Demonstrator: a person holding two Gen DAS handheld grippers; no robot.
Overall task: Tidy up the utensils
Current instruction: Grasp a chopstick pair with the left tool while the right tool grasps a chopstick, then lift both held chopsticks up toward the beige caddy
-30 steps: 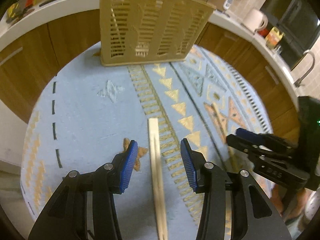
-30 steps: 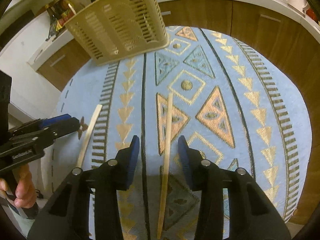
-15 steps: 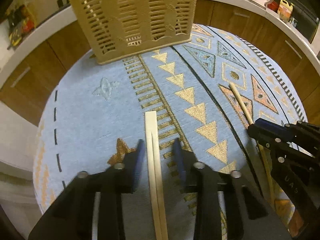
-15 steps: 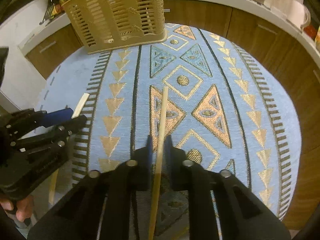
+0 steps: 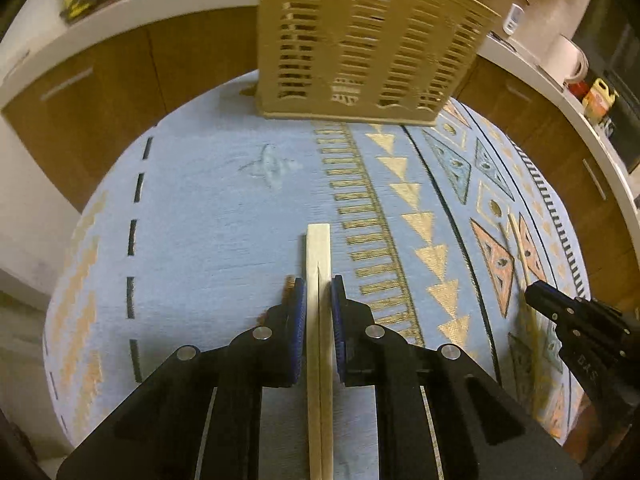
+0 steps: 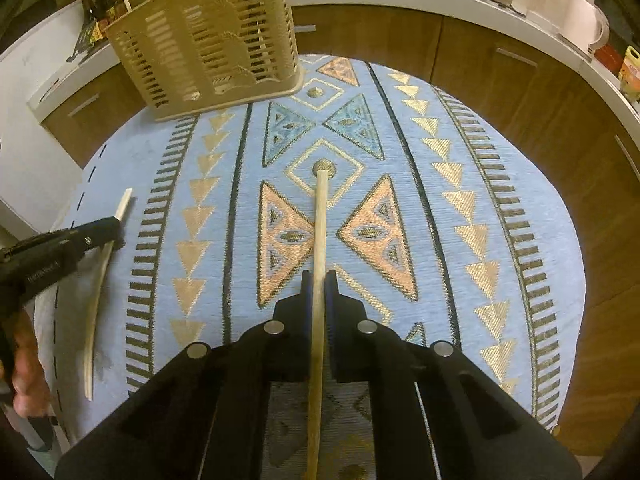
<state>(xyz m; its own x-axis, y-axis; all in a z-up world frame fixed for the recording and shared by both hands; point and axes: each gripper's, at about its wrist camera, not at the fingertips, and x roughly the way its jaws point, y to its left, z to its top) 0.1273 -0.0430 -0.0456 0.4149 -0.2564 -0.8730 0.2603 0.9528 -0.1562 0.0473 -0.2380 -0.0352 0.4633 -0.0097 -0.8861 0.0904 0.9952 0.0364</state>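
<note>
On the left side of the round table, the left gripper (image 5: pixel 319 296) has its two blue-padded fingers (image 5: pixel 299 312) drawn in against a pair of joined pale wooden chopsticks (image 5: pixel 319 264), one pad touching each flat side. The sticks run straight forward between the fingers, and their square end juts out past the fingertips over the plain blue part of the patterned tablecloth (image 5: pixel 208 216). From the right wrist view the same gripper (image 6: pixel 108 232) appears at the left edge, with the chopsticks (image 6: pixel 96 312) passing through it and a hand (image 6: pixel 24 376) on its handle; whether the sticks are lifted or resting on the cloth cannot be told.

Beyond it, at the far edge of the table, stands a beige slotted utensil basket (image 5: pixel 360 40), upright, with a thin pale stick (image 6: pixel 260 40) showing through its slots in the right wrist view.

Further right, the right gripper (image 6: pixel 319 280) is pinched onto a round wooden stick (image 6: pixel 321 216), its pads pressed against both sides. The stick points forward over the orange triangles of the cloth, and its tip lies at the gold dot inside a diamond. In the left wrist view this gripper (image 5: pixel 538 292) enters from the right edge, its stick (image 5: pixel 518 248) blurred.
</note>
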